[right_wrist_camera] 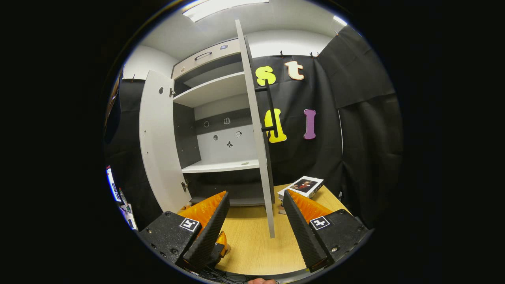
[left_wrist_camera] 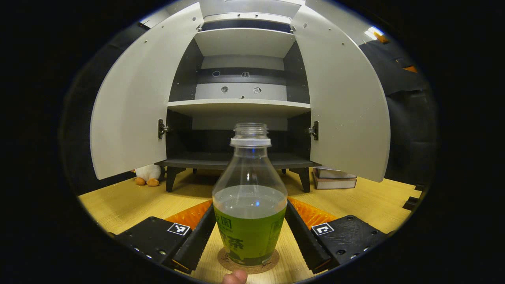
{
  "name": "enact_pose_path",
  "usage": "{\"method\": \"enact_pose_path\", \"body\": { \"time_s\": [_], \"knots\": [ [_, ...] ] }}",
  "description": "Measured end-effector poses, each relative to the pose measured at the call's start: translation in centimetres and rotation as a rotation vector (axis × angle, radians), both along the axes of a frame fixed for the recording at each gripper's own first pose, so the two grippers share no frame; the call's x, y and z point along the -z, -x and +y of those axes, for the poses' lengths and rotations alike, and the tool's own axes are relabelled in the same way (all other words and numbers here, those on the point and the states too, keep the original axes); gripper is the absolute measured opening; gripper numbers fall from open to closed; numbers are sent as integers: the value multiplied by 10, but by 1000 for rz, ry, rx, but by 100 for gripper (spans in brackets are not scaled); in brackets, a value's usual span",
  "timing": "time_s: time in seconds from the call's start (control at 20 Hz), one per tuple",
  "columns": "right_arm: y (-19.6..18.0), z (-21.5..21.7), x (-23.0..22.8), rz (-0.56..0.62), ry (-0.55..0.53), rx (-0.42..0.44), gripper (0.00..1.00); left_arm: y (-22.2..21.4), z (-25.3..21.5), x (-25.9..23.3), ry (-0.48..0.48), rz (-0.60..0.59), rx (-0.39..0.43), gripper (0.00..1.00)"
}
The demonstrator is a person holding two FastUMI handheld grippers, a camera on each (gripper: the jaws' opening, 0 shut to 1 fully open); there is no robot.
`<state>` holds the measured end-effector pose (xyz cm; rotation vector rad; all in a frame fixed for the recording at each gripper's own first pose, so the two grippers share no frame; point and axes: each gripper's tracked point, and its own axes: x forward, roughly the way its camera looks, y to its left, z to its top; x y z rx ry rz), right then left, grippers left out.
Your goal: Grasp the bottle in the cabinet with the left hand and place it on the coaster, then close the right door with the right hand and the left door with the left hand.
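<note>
In the left gripper view, the left gripper reaches level and forward over the light wooden table, its two fingers flanking the clear plastic bottle with a green label and no cap. Both fingers sit against the bottle's sides, clamped on it. The bottle stands upright on the round cork coaster. Beyond it the grey cabinet stands with both doors swung wide.

In the right gripper view, the right gripper points at the edge of the grey right door, which is between its spread fingers, not touching either. The left door stands open farther off.
</note>
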<state>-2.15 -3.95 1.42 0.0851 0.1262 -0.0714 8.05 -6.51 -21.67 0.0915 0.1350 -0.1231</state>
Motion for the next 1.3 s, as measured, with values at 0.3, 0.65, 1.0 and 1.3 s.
{"method": "enact_pose_path", "body": {
  "time_s": [0.3, 0.65, 1.0, 1.3],
  "knots": [
    [-4, -1, 7, -1, -13, -4, 84, 6, 7, -38, 33, -44, -1, 95],
    [-8, -6, 3, -39, 10, -9, 84, 23, -1, -133, 91, -159, 29, 95],
    [-24, 3, -1, -110, 0, -17, 84, 26, 3, -204, 180, -127, 46, 95],
    [-28, 5, -4, -144, -20, -48, 84, 33, 22, -208, 82, -126, -8, 95]
  ]
}}
